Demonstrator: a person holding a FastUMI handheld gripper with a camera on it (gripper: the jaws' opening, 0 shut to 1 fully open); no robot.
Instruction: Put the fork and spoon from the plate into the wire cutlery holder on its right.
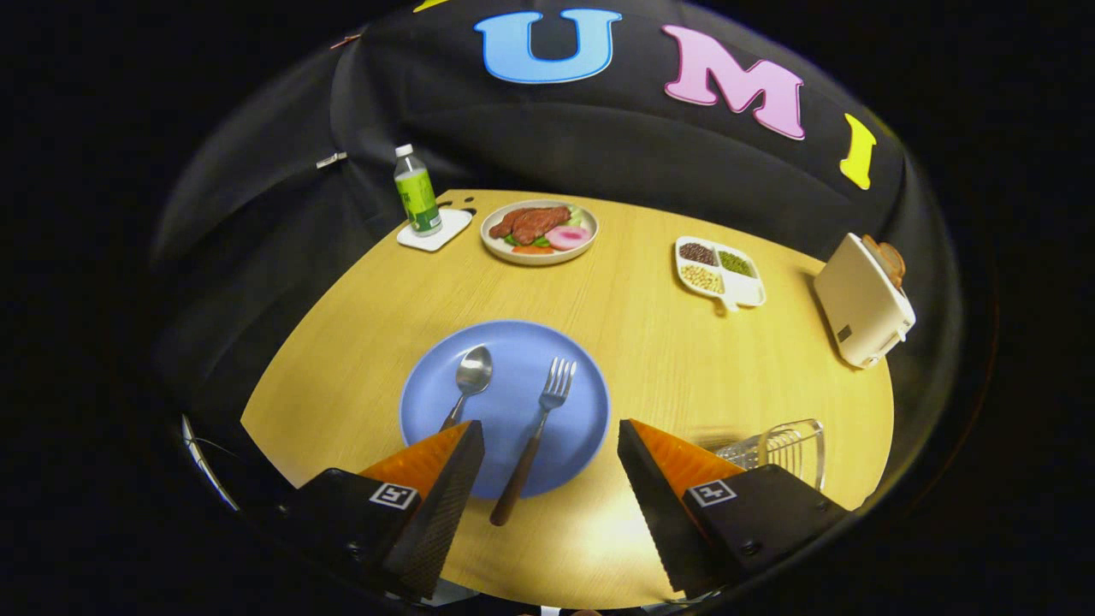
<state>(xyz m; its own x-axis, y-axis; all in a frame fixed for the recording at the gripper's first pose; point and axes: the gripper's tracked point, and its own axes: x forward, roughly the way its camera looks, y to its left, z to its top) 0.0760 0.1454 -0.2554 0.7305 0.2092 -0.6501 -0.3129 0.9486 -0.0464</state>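
Observation:
A blue plate [565, 428] lies on the wooden table just ahead of my fingers. On it a spoon [468, 381] lies to the left and a fork [539, 428] to the right, both with dark handles pointing toward me. The fork's handle reaches off the plate's near rim into the gap between my fingers; the spoon's handle runs behind my left finger. My gripper [547, 445] is open, held above the table, touching nothing. The wire cutlery holder [783, 449] stands to the right of the plate, partly hidden behind my right finger.
Beyond the plate stand a green-labelled bottle [417, 192] on a white coaster, a plate of food [539, 231], and a white divided dish of beans [719, 272]. A cream toaster [864, 299] sits at the far right edge. Bare tabletop [676, 359] lies between plate and holder.

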